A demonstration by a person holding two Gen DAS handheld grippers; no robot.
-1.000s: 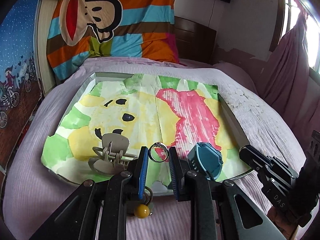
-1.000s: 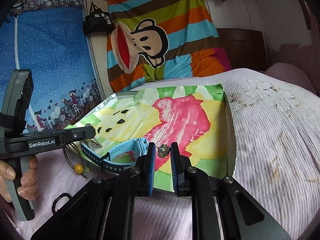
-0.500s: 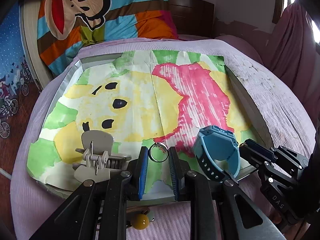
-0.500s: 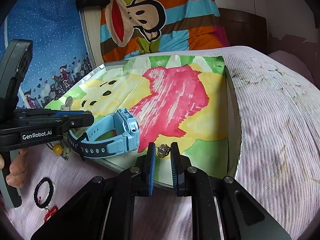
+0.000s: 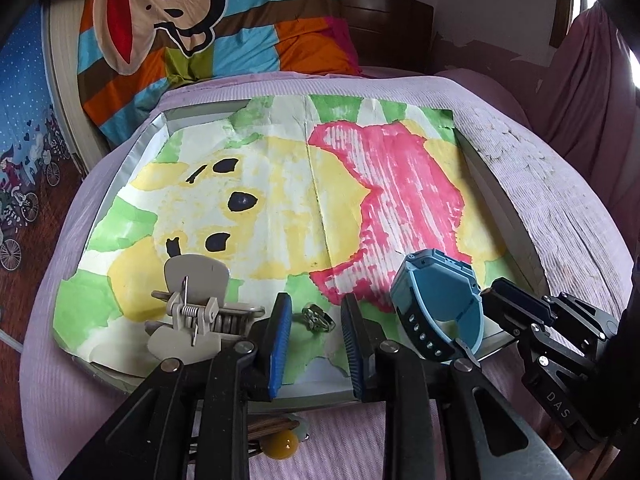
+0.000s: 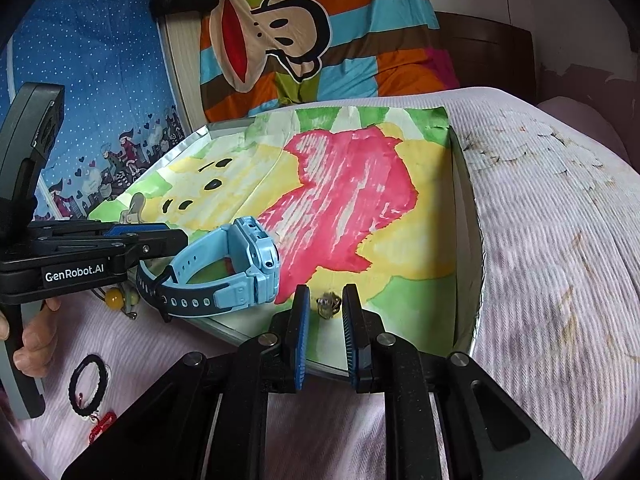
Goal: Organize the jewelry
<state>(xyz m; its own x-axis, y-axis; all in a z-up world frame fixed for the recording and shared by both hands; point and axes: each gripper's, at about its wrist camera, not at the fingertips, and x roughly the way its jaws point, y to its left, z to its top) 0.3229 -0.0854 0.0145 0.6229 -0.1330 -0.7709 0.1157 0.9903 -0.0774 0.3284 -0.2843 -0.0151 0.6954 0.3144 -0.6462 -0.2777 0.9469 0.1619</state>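
Note:
A tray (image 5: 506,200) lined with a painted paper lies on the bed. In the left wrist view, a silver ring (image 5: 318,319) lies flat on the paper between the open fingers of my left gripper (image 5: 316,322). A beige hair claw clip (image 5: 192,306) sits to its left and a light-blue watch (image 5: 438,306) to its right. In the right wrist view, my right gripper (image 6: 326,306) is shut on a small metal ring or charm (image 6: 328,305) just above the tray's near edge, right of the watch (image 6: 224,272).
The tray's raised rim (image 6: 466,216) runs along the right. A yellow bead cord (image 6: 116,298) and a black hair tie with a red charm (image 6: 90,390) lie on the pink bedspread by the near left. A striped monkey pillow (image 5: 192,20) is behind.
My left gripper has opened and the ring it held upright now lies flat on the paper. Both grippers moved forward over the tray's near edge. The right still holds its small piece.

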